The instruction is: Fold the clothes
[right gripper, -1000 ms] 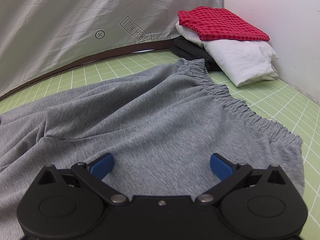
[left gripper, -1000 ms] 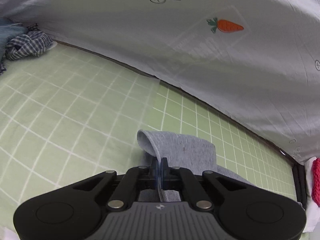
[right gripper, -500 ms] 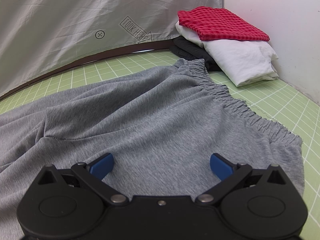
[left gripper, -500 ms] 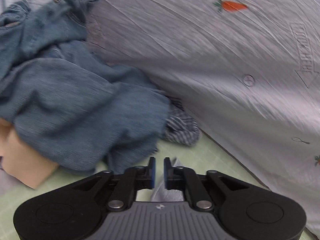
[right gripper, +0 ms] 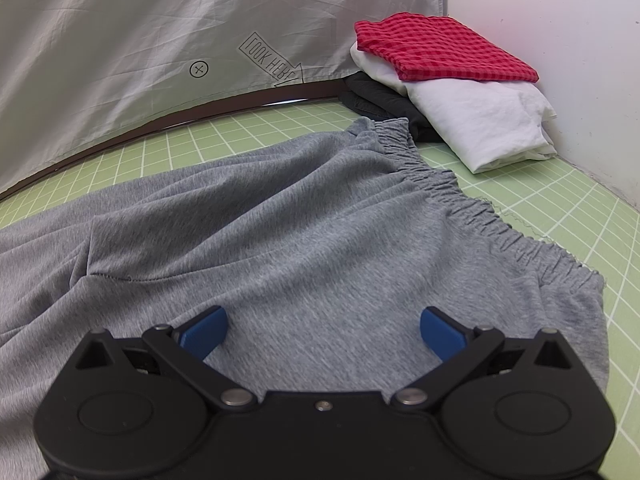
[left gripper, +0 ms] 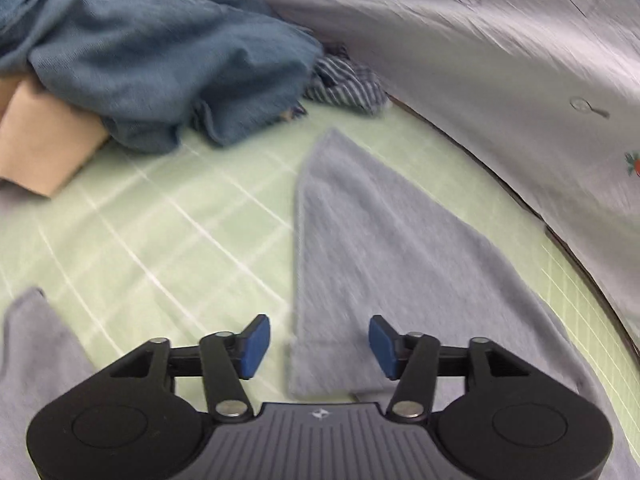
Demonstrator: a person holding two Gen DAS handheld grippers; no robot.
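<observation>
Your left tongs [left gripper: 316, 346] are opening over the near edge of a grey trouser leg [left gripper: 384, 248]; the blue pads [left gripper: 253, 344] stand clear of the cloth on both sides, and nothing is gripped. The leg lies flat on the green grid mat [left gripper: 160, 232], running away from you toward a point near the striped cloth [left gripper: 348, 84]. A second grey piece [left gripper: 36, 344] shows at the lower left edge of the left wrist view (whether it is the other leg cannot be told). Beyond the mat lies a heap of blue denim [left gripper: 160, 48], partly over a tan box [left gripper: 44, 144]. A pale printed sheet [left gripper: 500, 60] hangs along the far side. Your right tongs [right gripper: 324, 330] are spread wide over the upper part of the grey trousers [right gripper: 280, 232], with the pads [right gripper: 204, 330] just above the fabric and holding nothing. The elastic waistband [right gripper: 460, 196] runs across to the right, gathered and lying on the mat [right gripper: 560, 200]. Past the waistband stands a folded stack: red check cloth [right gripper: 440, 48] on top, white cloth [right gripper: 480, 120] under it, and a dark garment [right gripper: 380, 100] at the bottom, against the wall [right gripper: 560, 20].
</observation>
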